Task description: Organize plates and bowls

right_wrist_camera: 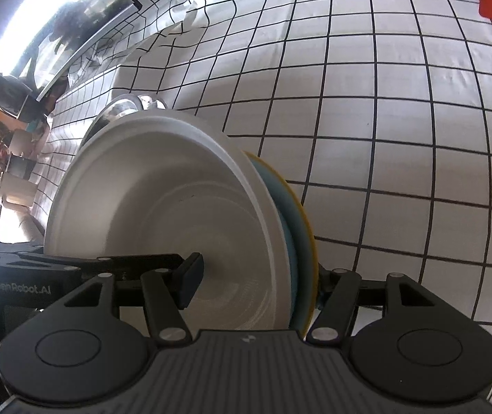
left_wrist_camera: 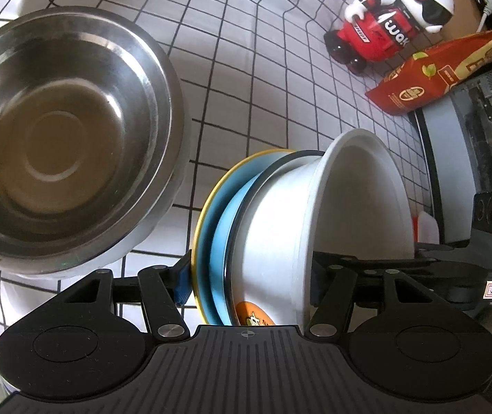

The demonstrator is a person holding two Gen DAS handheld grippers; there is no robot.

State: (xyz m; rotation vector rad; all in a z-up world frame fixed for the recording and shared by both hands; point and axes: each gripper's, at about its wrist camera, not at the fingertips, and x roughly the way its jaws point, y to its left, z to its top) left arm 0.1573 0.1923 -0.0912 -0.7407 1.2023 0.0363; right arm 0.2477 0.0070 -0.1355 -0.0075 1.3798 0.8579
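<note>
My left gripper [left_wrist_camera: 246,284] is shut on a stack held on edge: a blue plate with a yellow rim [left_wrist_camera: 208,214], a dark-rimmed dish and a white bowl [left_wrist_camera: 359,200]. My right gripper [right_wrist_camera: 256,283] is shut on the same stack from the other side, one finger inside the white bowl [right_wrist_camera: 163,200], the other behind the blue plate [right_wrist_camera: 301,214]. A large steel bowl [left_wrist_camera: 63,138] sits on the checked cloth at the left; its rim shows behind the stack in the right wrist view [right_wrist_camera: 121,107].
A white cloth with a black grid [right_wrist_camera: 401,120] covers the table. A red and white robot toy [left_wrist_camera: 394,20] and a red snack bag [left_wrist_camera: 428,72] stand at the far right. A dark appliance [left_wrist_camera: 480,131] is at the right edge.
</note>
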